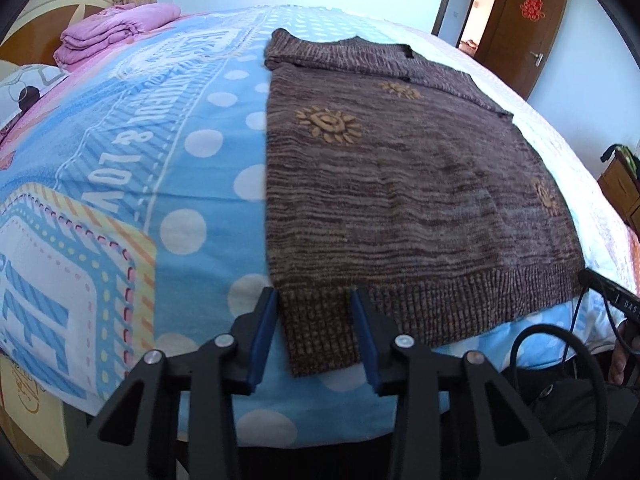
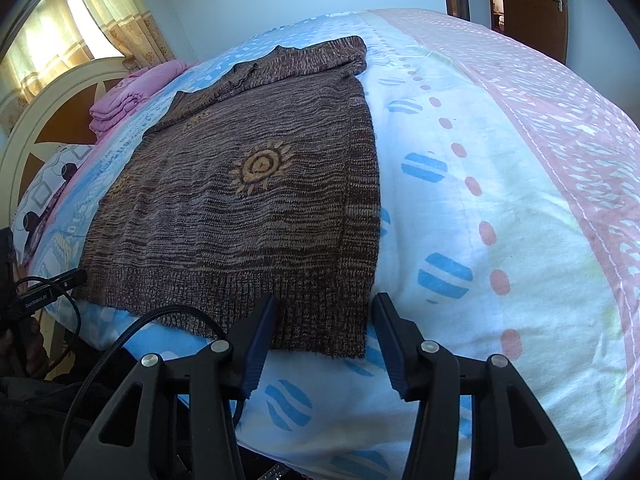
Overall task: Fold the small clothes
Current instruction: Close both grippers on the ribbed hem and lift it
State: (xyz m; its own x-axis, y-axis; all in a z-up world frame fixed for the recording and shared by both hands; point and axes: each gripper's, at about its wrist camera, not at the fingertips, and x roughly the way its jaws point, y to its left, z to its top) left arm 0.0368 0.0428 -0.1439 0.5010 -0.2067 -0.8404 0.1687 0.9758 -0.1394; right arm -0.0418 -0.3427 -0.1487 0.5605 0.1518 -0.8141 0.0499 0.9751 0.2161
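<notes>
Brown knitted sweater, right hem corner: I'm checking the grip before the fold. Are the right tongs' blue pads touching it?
Cannot tell. In the right wrist view the brown knitted sweater's hem corner lies between the right tongs; the left pad meets its edge, the other stands off.

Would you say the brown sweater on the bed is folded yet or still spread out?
Mostly spread: the brown sweater lies flat on the bed, hem toward the cameras, with only its sleeves folded across the top.

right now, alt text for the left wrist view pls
A brown knit sweater with orange sun motifs lies flat on a blue dotted bedsheet, its near left hem corner between the open fingers of the left claw. Folded pink bedding sits far left.
</notes>
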